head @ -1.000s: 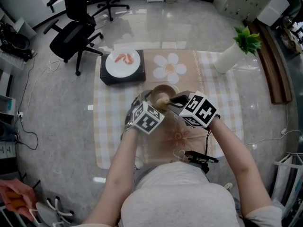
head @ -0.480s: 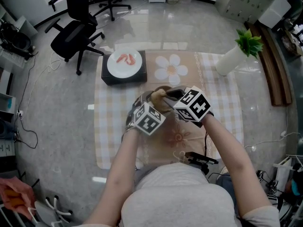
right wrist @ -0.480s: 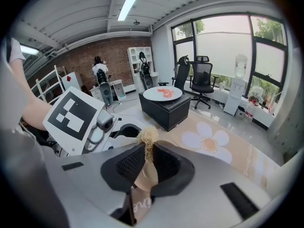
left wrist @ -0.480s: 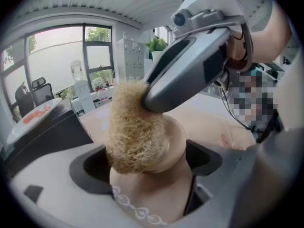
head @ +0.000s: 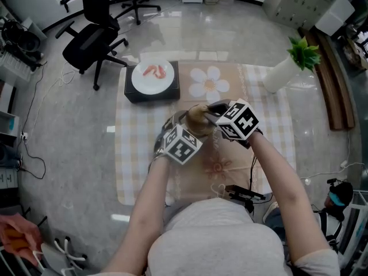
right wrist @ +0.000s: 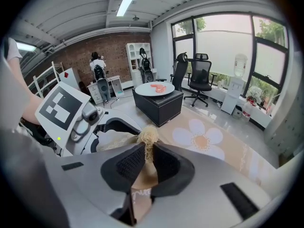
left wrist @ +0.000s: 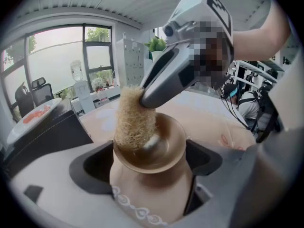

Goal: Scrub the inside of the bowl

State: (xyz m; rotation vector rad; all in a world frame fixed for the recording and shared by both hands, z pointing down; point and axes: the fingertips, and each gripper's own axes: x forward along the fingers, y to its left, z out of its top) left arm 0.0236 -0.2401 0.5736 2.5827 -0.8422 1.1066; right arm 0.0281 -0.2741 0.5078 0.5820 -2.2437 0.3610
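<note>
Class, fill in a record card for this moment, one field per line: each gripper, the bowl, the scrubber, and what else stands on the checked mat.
left gripper: jaws shut on the bowl's outer wall
right gripper: jaws shut on the scrubber
bowl: brown inside, pale outside with a white pattern
scrubber: fibrous loofah, lower end inside the bowl against its inner wall
black box: far left part of the mat
white plate: on top of the black box, something red on it
white vase: far right edge of the mat, holds a green plant
</note>
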